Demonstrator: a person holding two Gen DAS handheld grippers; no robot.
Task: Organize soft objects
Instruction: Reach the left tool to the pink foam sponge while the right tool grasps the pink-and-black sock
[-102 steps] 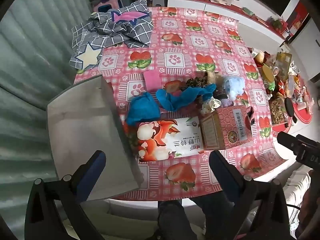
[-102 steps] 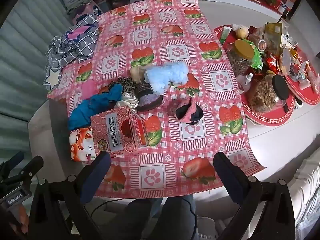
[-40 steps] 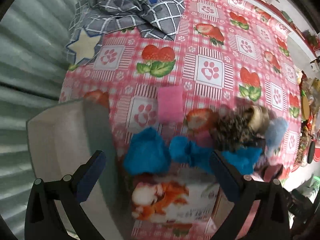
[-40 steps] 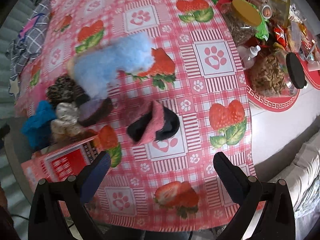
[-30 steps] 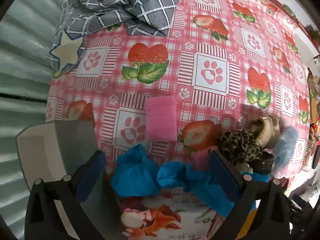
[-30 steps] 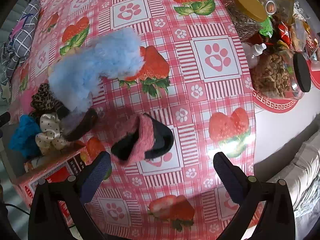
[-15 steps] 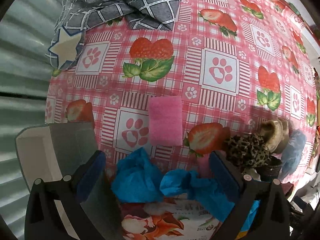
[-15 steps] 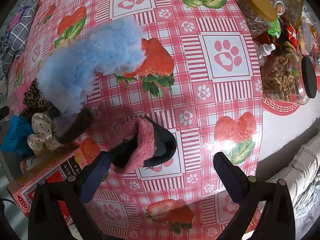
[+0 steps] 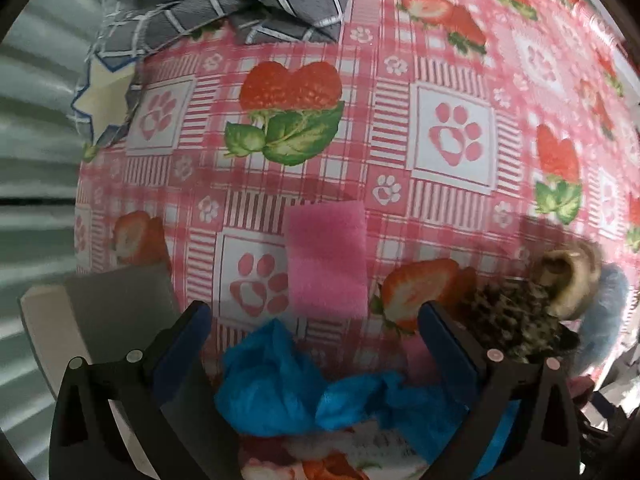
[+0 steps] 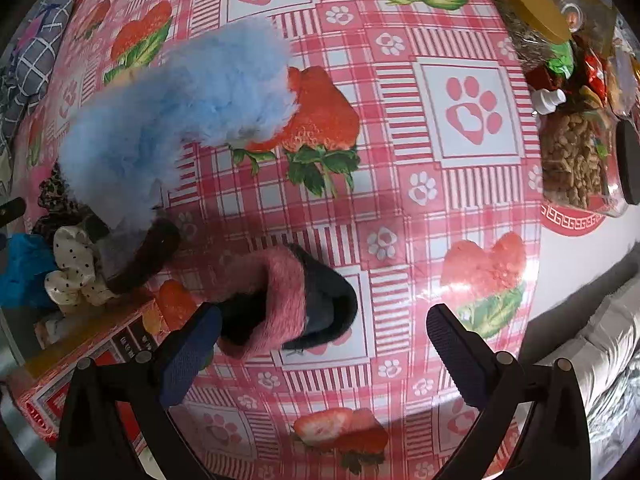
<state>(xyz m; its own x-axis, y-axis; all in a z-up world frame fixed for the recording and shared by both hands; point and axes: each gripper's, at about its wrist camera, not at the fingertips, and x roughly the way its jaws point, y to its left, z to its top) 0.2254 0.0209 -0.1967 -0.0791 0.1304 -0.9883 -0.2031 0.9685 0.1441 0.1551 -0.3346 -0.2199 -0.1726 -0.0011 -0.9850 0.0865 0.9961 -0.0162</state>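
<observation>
On the bench covered by a pink strawberry-and-paw-print oilcloth [image 9: 452,136], both grippers hover spread and empty, so this reads as the approach step before a first pick. The left gripper [image 9: 314,322] hangs over a flat pink rectangular sponge [image 9: 326,258], with a crumpled bright blue cloth [image 9: 276,384] just below it between the jaws; a grey open bin [image 9: 116,312] sits at the left edge, likely the drop spot. The right gripper [image 10: 322,326] is lined up on a rolled pink-and-black fuzzy sock [image 10: 288,302], its left finger just beside the cuff. Next move, probably: lower, centre the jaws on the soft item, close gently. A fluffy light-blue plush piece [image 10: 184,104] lies near, beside a cream polka-dot scrunchie [image 10: 74,270]. Writing: a red printed carton [image 10: 80,368] shows small text, too blurred to read.
</observation>
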